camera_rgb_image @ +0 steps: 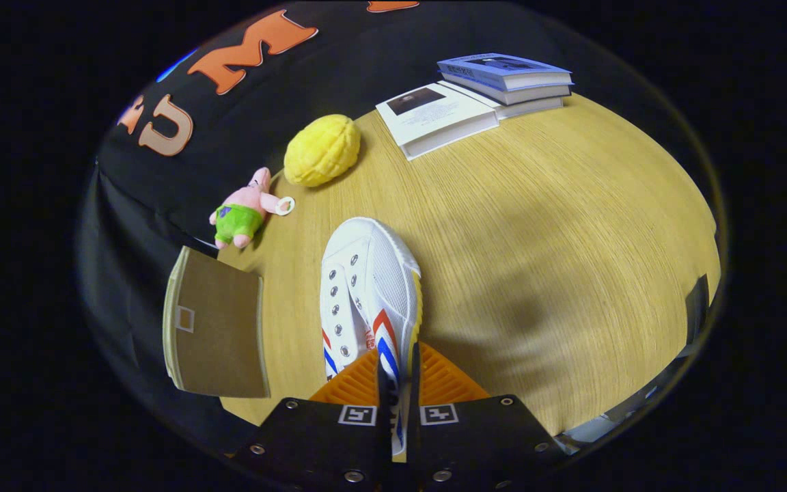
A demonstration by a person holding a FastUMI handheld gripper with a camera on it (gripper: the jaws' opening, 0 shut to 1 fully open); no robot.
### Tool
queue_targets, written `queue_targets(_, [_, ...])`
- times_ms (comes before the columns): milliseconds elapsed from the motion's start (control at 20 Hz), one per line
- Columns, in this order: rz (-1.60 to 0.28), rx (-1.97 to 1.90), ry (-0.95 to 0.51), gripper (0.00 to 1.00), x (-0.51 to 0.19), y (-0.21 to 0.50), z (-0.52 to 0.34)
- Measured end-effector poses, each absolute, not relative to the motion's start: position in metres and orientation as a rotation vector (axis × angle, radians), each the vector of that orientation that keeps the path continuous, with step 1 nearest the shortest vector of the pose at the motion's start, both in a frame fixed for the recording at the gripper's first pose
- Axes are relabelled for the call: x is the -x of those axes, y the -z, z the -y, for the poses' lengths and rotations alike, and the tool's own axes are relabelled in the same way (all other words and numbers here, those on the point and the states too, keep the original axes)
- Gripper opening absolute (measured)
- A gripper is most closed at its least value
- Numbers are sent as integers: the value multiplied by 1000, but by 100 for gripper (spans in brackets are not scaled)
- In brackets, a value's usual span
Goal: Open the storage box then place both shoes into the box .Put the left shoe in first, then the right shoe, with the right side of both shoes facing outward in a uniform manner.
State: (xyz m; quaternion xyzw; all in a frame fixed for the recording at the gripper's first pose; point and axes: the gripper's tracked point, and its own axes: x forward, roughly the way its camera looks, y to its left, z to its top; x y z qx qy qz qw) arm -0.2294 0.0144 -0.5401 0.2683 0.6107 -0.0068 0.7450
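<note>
The gripper (pixel 397 383) points down at the wooden bench (pixel 537 225). Its fingers (pixel 385 393) are close together and pinch the side wall of the white shoe (pixel 366 287). The shoe's toe points away from the fingers. The open box flap (pixel 216 328) sits just left of the shoe. Beyond are a pink plush toy (pixel 243 208), a yellow bun (pixel 322 150) and books (pixel 482 92).
</note>
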Motion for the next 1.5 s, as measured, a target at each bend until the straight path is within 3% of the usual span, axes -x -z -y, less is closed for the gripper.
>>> queue_targets(300, [-1274, -609, -44, 8, 171, 481, -55])
queue_targets(750, [-1260, -552, -304, 8, 118, 410, -188])
queue_targets(1100, [-1278, -470, -483, 8, 108, 407, -285])
queue_targets(1500, [-1340, -354, -501, 10, 123, 434, -334])
